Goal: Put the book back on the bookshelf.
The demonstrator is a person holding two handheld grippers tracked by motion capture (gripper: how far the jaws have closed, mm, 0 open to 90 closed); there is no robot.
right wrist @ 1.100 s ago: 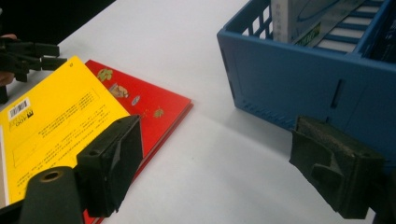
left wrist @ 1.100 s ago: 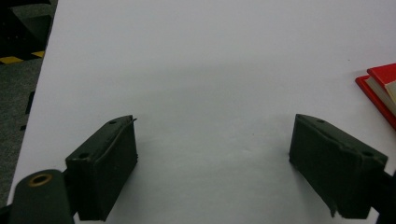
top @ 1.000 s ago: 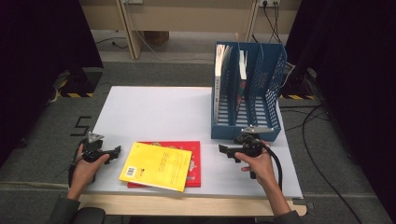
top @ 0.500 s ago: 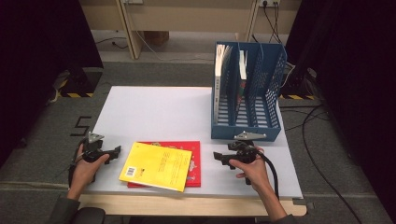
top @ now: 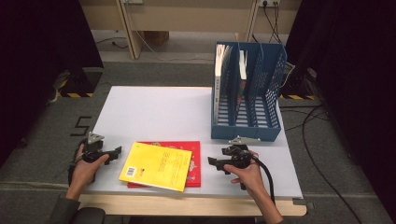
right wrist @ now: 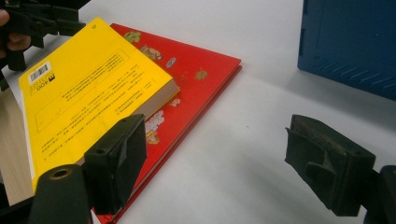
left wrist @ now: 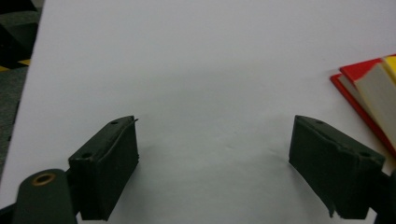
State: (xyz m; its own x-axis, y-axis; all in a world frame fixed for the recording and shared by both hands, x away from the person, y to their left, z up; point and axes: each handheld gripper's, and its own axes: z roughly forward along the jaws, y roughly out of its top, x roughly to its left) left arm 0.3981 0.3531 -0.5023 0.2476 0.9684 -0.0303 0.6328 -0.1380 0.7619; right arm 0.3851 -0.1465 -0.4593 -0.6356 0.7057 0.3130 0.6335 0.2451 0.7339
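Observation:
A yellow book (top: pixel 156 165) lies askew on top of a red book (top: pixel 194 151) near the table's front edge. My left gripper (top: pixel 114 151) rests on the table just left of them, pointing at the yellow book. It is open and its jaws have just closed a little, with bare table between them (left wrist: pixel 215 163); the book edges (left wrist: pixel 390 93) show at the right. My right gripper (top: pixel 212 162) is open just right of the red book and points left at it. In its view (right wrist: pixel 219 158) the yellow book (right wrist: pixel 88 88) and red book (right wrist: pixel 196 79) lie ahead.
A blue file rack (top: pixel 247 126) stands at the table's back right, close behind my right hand, with two upright books (top: pixel 219 79) in its left slots. The white table (top: pixel 154 112) is bare behind the books. Cables and dark curtains surround the table.
My right gripper has moved left and slightly toward the front edge, away from the blue rack and closer to the red book. The left gripper and the books have stayed put.

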